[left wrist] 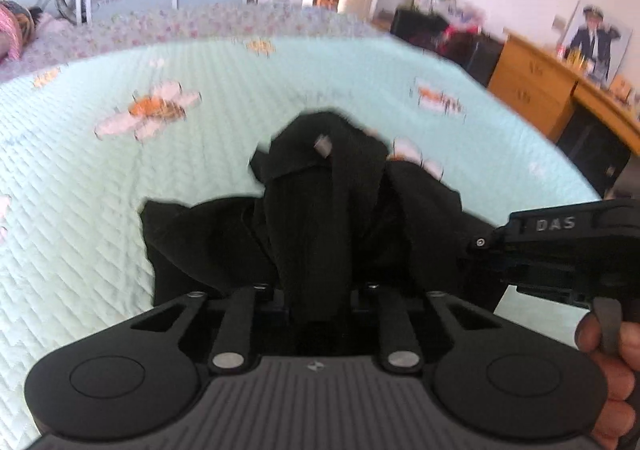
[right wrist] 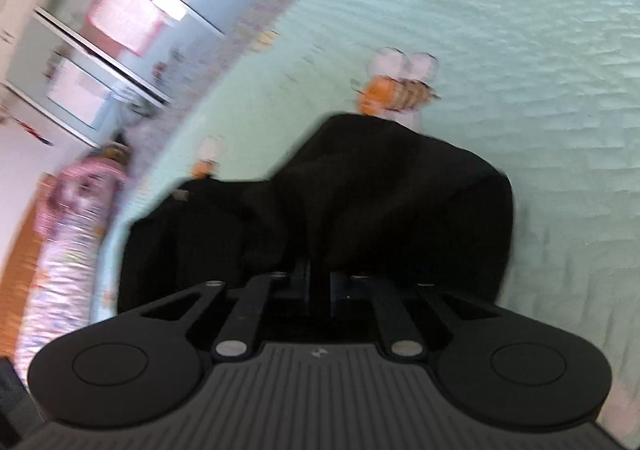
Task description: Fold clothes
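Both hand-held grippers, left point(left wrist: 320, 290) and right point(right wrist: 320, 282), pinch the black garment point(left wrist: 332, 210) ahead, bunched over the bed point(left wrist: 80, 210), likely to spread it.

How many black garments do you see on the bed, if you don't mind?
1: a black garment bunched on the mint quilt, directly ahead of both grippers. Folds may hide another piece beneath it.

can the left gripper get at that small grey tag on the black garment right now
Probably not yet: the left gripper is shut on the black garment, and the grey tag sits beyond its tips.
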The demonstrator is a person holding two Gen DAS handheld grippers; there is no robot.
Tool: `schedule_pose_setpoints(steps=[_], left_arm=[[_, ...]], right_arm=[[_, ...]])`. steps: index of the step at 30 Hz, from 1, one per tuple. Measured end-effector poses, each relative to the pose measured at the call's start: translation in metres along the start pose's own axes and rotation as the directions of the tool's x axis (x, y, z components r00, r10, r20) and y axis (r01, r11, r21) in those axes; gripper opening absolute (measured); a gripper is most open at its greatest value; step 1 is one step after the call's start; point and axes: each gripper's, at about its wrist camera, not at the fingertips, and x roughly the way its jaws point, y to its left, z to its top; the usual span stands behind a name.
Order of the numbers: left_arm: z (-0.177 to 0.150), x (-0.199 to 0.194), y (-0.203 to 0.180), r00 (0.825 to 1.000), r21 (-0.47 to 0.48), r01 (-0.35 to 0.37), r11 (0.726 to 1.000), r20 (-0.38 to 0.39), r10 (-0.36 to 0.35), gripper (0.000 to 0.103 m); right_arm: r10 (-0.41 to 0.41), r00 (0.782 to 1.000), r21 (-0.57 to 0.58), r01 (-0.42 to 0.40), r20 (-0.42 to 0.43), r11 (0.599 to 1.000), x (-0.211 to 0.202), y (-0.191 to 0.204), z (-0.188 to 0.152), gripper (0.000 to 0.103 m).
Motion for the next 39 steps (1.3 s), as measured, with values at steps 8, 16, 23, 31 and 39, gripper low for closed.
schedule_pose_setpoints(steps=[8,16,23,31,39], left_arm=[[0.037,-0.113,0.018,0.957,0.011,-0.087,0.996,0.280,0.081,0.016],[0.045,-0.208,0.065,0.871,-0.032,-0.287,0.957,0.408,0.275,0.018],[-0.017,-0.158,0.143,0.891,-0.177,-0.436,0.882,0.048,0.451,0.055],[-0.079,-0.147,0.180,0.924,-0.296,-0.380,0.876,-0.079,0.374,0.056],[-0.089,-0.135,0.171,0.935,-0.288,-0.354,0.890,-0.076,0.347,0.064]], right_arm=[[0.204,0.978,-0.138,-0.198,0.031,0.970,-0.042,0.094,-0.001,0.009],[0.414,0.910,-0.289,-0.404,-0.030,0.868,-0.055,0.204,-0.022,0.008],[0.143,0.972,-0.391,-0.207,-0.186,0.897,0.021,0.219,-0.077,0.043],[0.031,0.982,-0.248,-0.078,-0.186,0.966,0.011,0.116,-0.089,0.054],[-0.069,0.995,-0.114,0.060,-0.077,0.992,-0.008,0.041,-0.068,0.061]])
